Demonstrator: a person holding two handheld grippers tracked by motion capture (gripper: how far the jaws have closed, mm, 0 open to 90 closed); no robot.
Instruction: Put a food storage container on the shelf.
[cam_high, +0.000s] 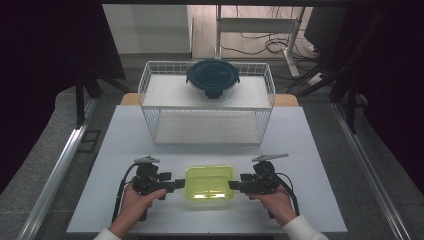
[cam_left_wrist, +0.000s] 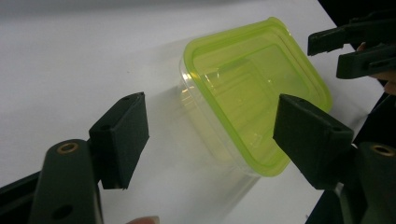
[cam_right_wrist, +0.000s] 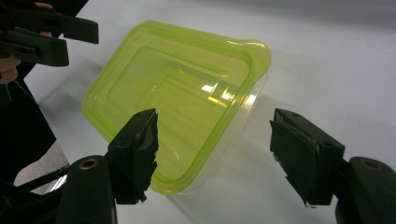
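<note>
**2 grippers set at either side of a green-lidded container**

A clear plastic container with a yellow-green lid (cam_high: 210, 182) is seen from above on a white table (cam_high: 125, 135), at 6 o'clock in the high view, near the table's front edge. The left gripper (cam_high: 179, 185) is held at the container's 9 o'clock side and the right gripper (cam_high: 234, 185) at its 3 o'clock side, each pointed inward at the lid's edge.

In the left gripper view, the jaws are spread wide, with the container (cam_left_wrist: 254, 98) lying ahead, toward 1 o'clock; its near corner sits between the pads, and no pad is pressed on it. In the right gripper view, the jaws are likewise spread, the container (cam_right_wrist: 177, 102) lying ahead toward 11 o'clock, its near corner between the pads, untouched.

At 12 o'clock on the table, a white wire rack (cam_high: 150, 95) is placed, and a round container with a dark blue lid (cam_high: 213, 76) is set on its upper shelf.
</note>
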